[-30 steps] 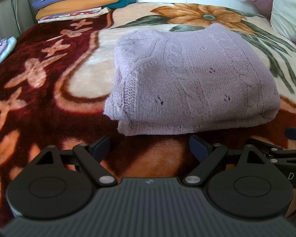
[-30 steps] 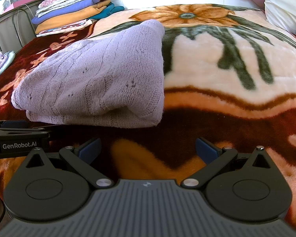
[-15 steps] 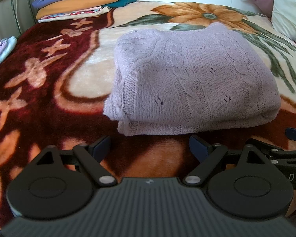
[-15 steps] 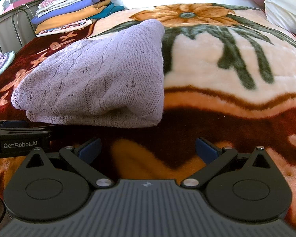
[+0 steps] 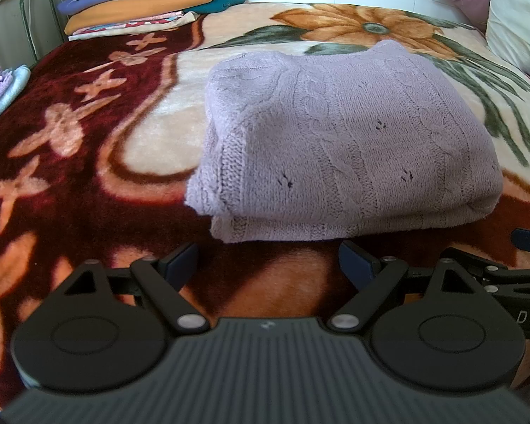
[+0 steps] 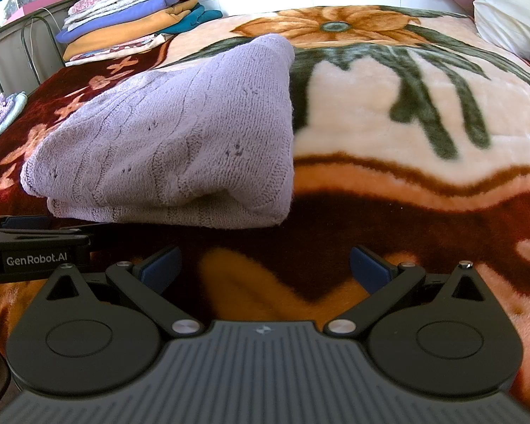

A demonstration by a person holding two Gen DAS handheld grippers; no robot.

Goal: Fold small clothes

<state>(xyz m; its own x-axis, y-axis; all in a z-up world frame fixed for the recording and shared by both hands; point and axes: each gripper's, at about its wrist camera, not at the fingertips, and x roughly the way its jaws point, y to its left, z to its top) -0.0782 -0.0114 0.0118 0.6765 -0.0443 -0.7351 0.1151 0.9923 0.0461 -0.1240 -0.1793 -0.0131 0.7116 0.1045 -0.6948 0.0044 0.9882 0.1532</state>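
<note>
Nothing has changed over the last second: the lilac knit sweater (image 5: 346, 141) lies just as it did, folded into a thick rectangle in the middle of the frame on the floral blanket (image 5: 88, 141). The left gripper (image 5: 268, 261) hangs just below its near edge, jaws wide and empty; the right gripper (image 6: 265, 265) is equally spread, with nothing between its pads. That stillness suggests this piece is finished (the stack of folded clothes (image 5: 141, 0) sits upper left).

no visible change, folded lilac sweater (image 5: 349, 141) lying as before, same place on blanket (image 5: 88, 141)
</note>
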